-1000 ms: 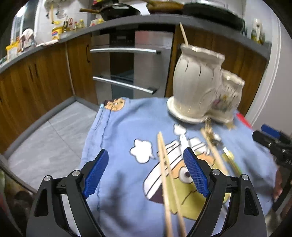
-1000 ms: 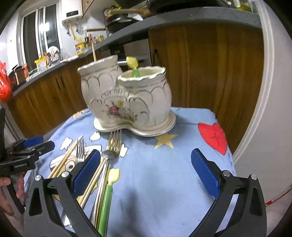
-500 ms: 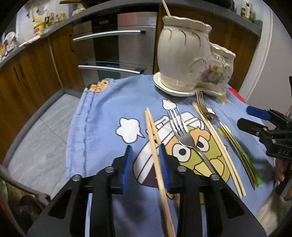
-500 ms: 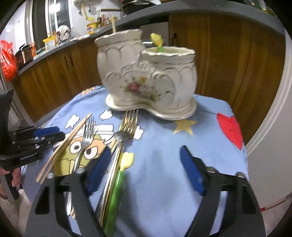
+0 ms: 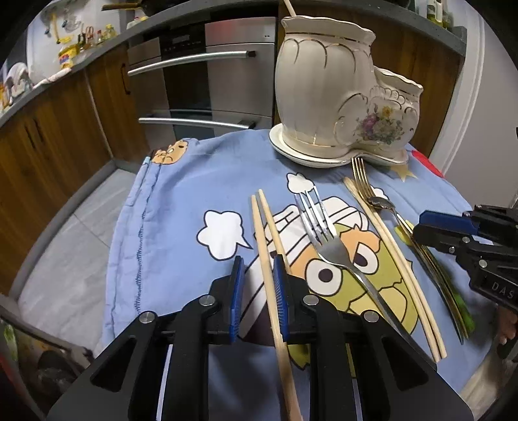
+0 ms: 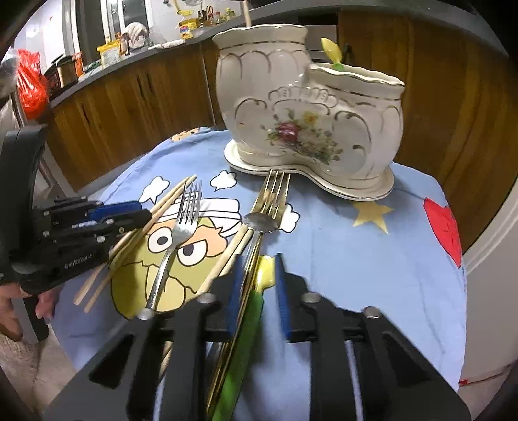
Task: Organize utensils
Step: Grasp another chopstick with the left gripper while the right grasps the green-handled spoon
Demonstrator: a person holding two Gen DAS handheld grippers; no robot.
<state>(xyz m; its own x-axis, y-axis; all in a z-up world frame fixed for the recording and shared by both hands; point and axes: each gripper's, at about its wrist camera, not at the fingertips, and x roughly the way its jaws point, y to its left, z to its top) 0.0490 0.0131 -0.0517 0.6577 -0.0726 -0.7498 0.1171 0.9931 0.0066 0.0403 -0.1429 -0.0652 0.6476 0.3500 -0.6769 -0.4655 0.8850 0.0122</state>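
Note:
A cream two-compartment ceramic holder (image 5: 323, 97) (image 6: 291, 113) stands at the back of the blue cartoon cloth (image 5: 181, 233). My left gripper (image 5: 258, 275) (image 6: 144, 212) straddles a chopstick pair (image 5: 264, 226). Its jaws are closing, and a gap still shows beside the left pad. My right gripper (image 6: 259, 281) (image 5: 421, 226) is closing on a green spoon with a yellow end (image 6: 249, 324) and gold handles, its pads against the bundle. Between the grippers lie a silver fork (image 5: 327, 239) (image 6: 181, 226), another chopstick pair (image 5: 388, 246) and a gold fork (image 6: 272, 194).
One chopstick (image 6: 247, 14) sticks out of the tall compartment and a yellow spoon (image 6: 333, 51) out of the low one. Wooden cabinets and a steel oven (image 5: 210, 81) stand behind the table. The cloth's left edge drops to a tiled floor (image 5: 64, 246). A hand (image 6: 9, 307) holds the left gripper.
Both pairs of jaws have come in from wide open. The left now flanks the chopstick pair. The right has moved forward and down onto the green spoon and gold handles.

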